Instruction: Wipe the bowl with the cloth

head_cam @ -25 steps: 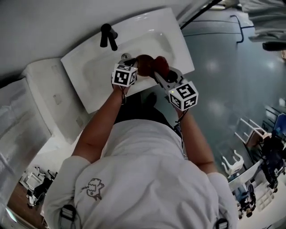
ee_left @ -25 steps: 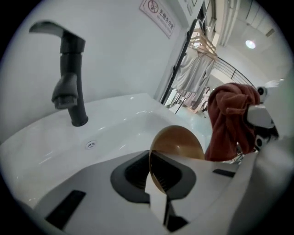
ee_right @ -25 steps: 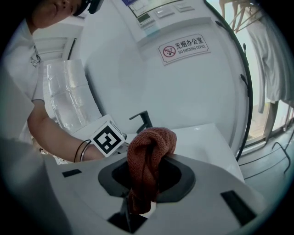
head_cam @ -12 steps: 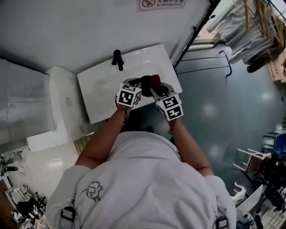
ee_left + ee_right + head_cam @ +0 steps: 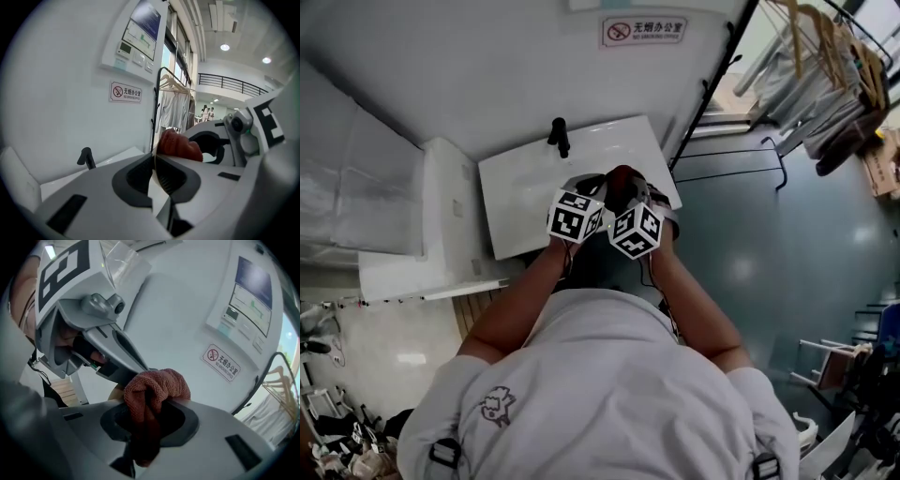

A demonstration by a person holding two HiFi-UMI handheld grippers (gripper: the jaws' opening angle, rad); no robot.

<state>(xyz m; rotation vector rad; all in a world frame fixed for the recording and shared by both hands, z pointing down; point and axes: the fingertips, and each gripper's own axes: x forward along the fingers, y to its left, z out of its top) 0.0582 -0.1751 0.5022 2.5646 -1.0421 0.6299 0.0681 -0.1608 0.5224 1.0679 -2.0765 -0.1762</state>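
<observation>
You held both grippers close together over the front edge of the white sink (image 5: 525, 187), toward its right corner, with the black faucet (image 5: 558, 137) at the back edge beyond them. The head view set the scene from above: the sink against a pale wall, a no-smoking sign (image 5: 642, 30) higher up, a clothes rack (image 5: 825, 56) off to the right. It showed the reddish cloth (image 5: 623, 176) only as a lump ahead of the two marker cubes, and it hid the jaws.

The right gripper view supplied the grip. The right gripper (image 5: 150, 404) was pressed together on the cloth, which bunched in a knot above the jaws and hung down between them. Just behind that knot it caught a tan curved rim, apparently the bowl (image 5: 114, 393), touching the cloth and meeting the tips of your other gripper.

The left gripper view showed none of that tan surface. The left gripper (image 5: 154, 161) had its jaws nearly together, having just eased apart a little, with a thin pale edge pinched between them, seemingly the bowl's wall seen edge-on. Past the tips it showed the cloth as a red mound, with the right gripper's body beside it. Only this view took in the lit hall beyond the rack, where a few people (image 5: 206, 112) stood far off.
</observation>
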